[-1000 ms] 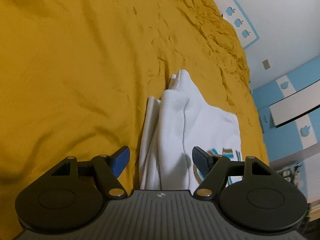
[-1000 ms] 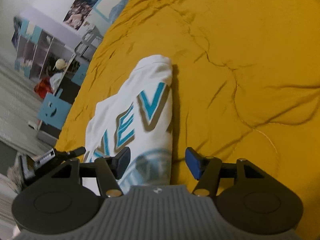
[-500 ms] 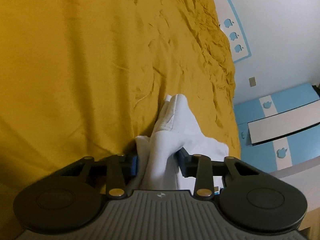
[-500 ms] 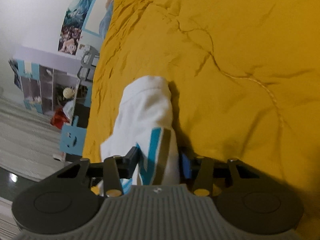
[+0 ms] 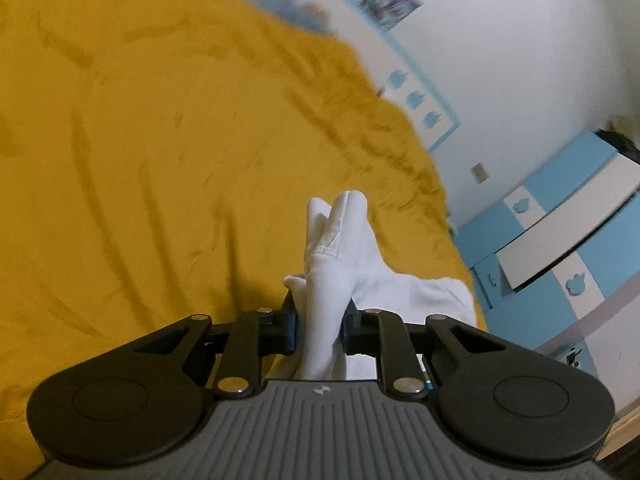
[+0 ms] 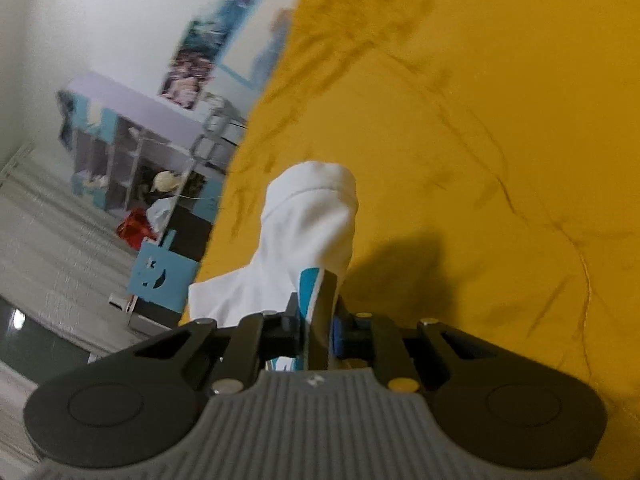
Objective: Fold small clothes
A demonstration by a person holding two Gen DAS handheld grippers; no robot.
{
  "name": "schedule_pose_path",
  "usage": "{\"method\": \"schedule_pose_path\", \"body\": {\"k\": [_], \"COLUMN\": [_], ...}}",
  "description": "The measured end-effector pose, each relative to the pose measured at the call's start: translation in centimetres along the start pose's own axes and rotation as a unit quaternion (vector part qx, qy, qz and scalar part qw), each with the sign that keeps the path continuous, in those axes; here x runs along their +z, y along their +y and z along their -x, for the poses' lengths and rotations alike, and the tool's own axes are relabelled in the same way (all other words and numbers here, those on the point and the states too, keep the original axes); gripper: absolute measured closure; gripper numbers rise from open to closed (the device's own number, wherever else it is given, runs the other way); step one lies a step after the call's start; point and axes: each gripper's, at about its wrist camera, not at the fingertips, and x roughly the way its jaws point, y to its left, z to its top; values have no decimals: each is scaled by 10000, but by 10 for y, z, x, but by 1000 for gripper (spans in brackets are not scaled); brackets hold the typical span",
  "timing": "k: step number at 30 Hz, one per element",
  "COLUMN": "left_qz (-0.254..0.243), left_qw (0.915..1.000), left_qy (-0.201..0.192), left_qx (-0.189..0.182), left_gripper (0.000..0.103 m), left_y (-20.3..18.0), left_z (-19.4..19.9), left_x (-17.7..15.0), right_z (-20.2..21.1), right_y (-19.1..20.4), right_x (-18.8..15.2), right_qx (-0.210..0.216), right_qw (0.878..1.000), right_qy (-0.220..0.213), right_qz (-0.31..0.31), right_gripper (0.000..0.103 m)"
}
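Across nearly the whole of both views spreads the wrinkled mustard-yellow bed cover, and every place below is given relative to it. Beyond its far edge in the left wrist view stands a white wall with a blue border strip of small blue shapes, and past its right-hand edge a blue and white cabinet. Off its left edge in the right wrist view sits a shelving unit with open cubbies, with blurred posters on the wall above, and a blue panel with a cut-out face lower down by the floor.

Lifted off the cover is the small white garment with teal lettering. It is bunched into a narrow upright ridge, its folded end rising above the yellow fabric and casting a dark shadow on the cover just right of it in the right wrist view. More white cloth trails toward the cover's edge in both views.

Near the cover's edge, the left tool is pinched tight on a thick gather of plain white fabric. The right tool is likewise clamped on the garment, at a spot where a teal letter shows between its blue-padded fingers.
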Motion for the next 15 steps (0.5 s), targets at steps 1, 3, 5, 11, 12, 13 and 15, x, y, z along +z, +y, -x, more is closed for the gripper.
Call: {"method": "schedule_pose_path", "body": {"k": [1,3,5,11,12,13,15], "left_qz": [-78,-218,-339,-568,-612,-641,-709], "left_qw": [9999,9992,9980,9924,9912,9902,9882], "left_qy": [-109,-328,-523,-1000,-1064,-1119,-1192], "left_qx": [-23,-76,-115,-441,-493,-545,-649], "left_gripper": [82,82,83,83,83,83,83], "left_y": [-8,-25,-44,-98,-107,-116,-133], "left_z": [11,35,56,118,128,135,151], "left_x": [-1,-5,-7,-26,-30,-34,-42], "right_z": [9,28,50,123,134,152,184], "right_y": [11,30,47,96,105,108,119], "right_x": [0,-2,-6,-19,-20,-25,-31], "right_qx": [54,171,303,685,730,771,822], "right_qw": [9999,9993,9983,9921,9909,9896,9869], "right_qy": [-59,-162,-258,-633,-695,-746,-842], "right_qz": [107,290,420,836,892,958,1100], "right_gripper": [94,94,94,94,94,94,94]}}
